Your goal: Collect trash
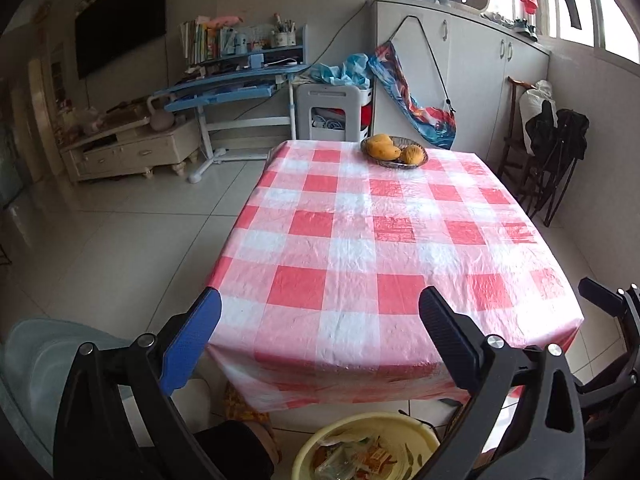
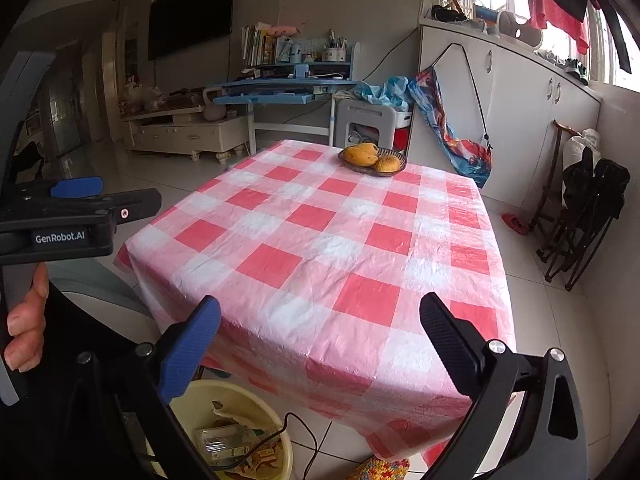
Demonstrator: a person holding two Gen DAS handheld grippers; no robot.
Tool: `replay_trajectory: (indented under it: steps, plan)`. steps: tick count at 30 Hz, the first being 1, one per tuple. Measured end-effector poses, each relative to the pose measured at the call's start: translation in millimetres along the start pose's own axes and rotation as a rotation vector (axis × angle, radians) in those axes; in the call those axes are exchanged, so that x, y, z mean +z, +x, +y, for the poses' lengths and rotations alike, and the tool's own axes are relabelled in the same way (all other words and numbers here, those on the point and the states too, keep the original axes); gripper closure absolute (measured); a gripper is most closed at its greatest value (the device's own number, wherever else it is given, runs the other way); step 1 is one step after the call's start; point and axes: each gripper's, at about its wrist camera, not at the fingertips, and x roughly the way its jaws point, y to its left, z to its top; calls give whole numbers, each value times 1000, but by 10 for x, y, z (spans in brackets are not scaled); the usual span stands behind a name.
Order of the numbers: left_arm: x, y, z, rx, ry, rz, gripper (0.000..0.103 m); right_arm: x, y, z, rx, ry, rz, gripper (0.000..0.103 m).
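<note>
A yellow basin (image 1: 316,446) stands on the floor below the table's near edge and holds wrappers and packets of trash (image 1: 352,458); it also shows in the right wrist view (image 2: 276,436) with trash (image 2: 224,440) inside. My left gripper (image 1: 320,312) is open and empty, held above the near edge of the red-and-white checked table (image 1: 360,240). My right gripper (image 2: 320,316) is open and empty above the table's near corner (image 2: 320,240). The left gripper also shows in the right wrist view (image 2: 104,200), held in a hand.
A woven dish with mangoes (image 1: 394,151) sits at the table's far end, also in the right wrist view (image 2: 372,160). A pale chair (image 1: 36,360) stands at the left. Folded dark chairs (image 2: 580,216) lean at the right wall. A black cable (image 2: 300,432) runs over the basin.
</note>
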Motion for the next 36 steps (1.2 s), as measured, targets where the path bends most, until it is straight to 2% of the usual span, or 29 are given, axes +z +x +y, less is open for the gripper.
replay_trajectory:
  steps: [3, 16, 28, 36]
  plan:
    - [-36, 100, -22, -14, -12, 42, 7, 12, 21, -2, -13, 2, -7, 8]
    - [-99, 89, 56, 13, -56, 0, 7, 32, -10, 18, -42, -2, -46, 8]
    - [-105, -41, -14, 43, -5, -51, 7, 60, -101, 29, -70, -8, -112, 8]
    - [-91, -83, 5, 43, -9, -62, 7, 70, -135, 50, -76, -18, -144, 8]
